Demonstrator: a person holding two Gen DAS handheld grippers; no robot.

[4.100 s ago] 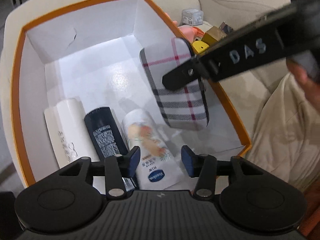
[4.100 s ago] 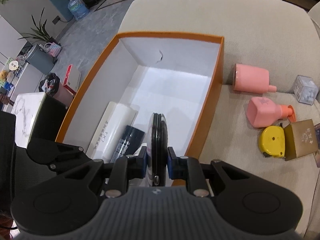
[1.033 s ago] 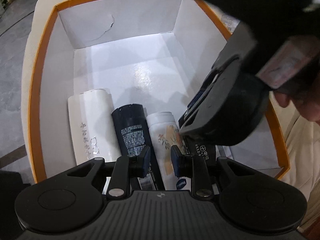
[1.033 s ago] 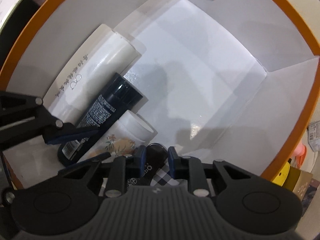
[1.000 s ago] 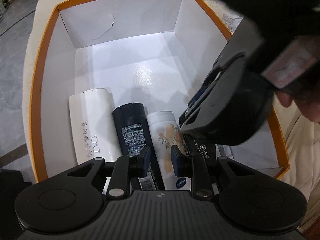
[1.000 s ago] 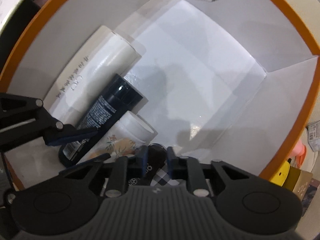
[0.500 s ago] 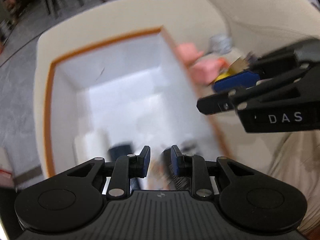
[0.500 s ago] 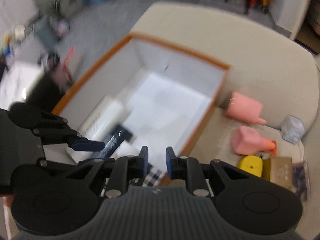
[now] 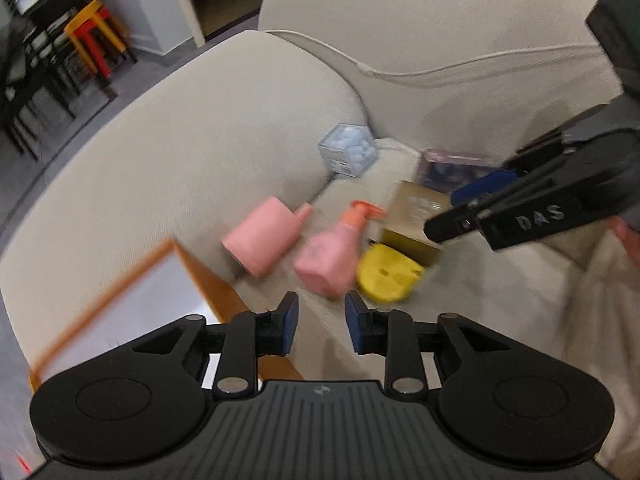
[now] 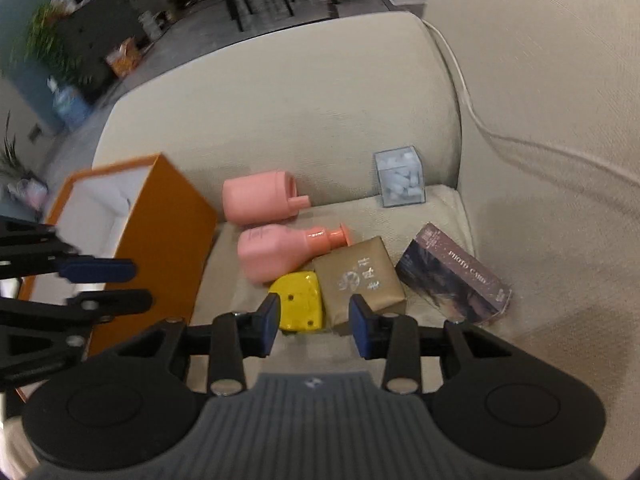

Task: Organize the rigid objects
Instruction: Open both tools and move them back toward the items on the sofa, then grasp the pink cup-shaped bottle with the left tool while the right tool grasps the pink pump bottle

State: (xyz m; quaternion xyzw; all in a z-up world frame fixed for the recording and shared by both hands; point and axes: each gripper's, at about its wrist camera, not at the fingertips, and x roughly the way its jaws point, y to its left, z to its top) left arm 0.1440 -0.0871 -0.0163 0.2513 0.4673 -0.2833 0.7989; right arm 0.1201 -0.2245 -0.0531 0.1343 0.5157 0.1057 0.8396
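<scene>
Loose items lie on the sofa seat right of the orange box [image 10: 168, 240]: a pink jar [image 10: 256, 196], a pink pump bottle [image 10: 276, 252], a yellow tape measure [image 10: 298, 300], a gold box [image 10: 360, 276], a dark photo card box [image 10: 452, 276] and a clear cube [image 10: 400, 178]. My right gripper [image 10: 314, 322] hovers over the tape measure and gold box, jaws opening, nothing between them. My left gripper [image 9: 321, 320] hangs above the seat beside the box's corner [image 9: 208, 280], near the pump bottle [image 9: 332, 256], jaws opening and empty.
The sofa's armrest [image 10: 280, 100] rises behind the items and the backrest [image 10: 540, 80] stands to the right. A person's hand [image 9: 628, 236] holds the right gripper. Chairs and plants stand on the floor beyond.
Both grippers have come up out of the orange box and swung right over the sofa items. The right one let go of the case it held, and both jaws have widened.
</scene>
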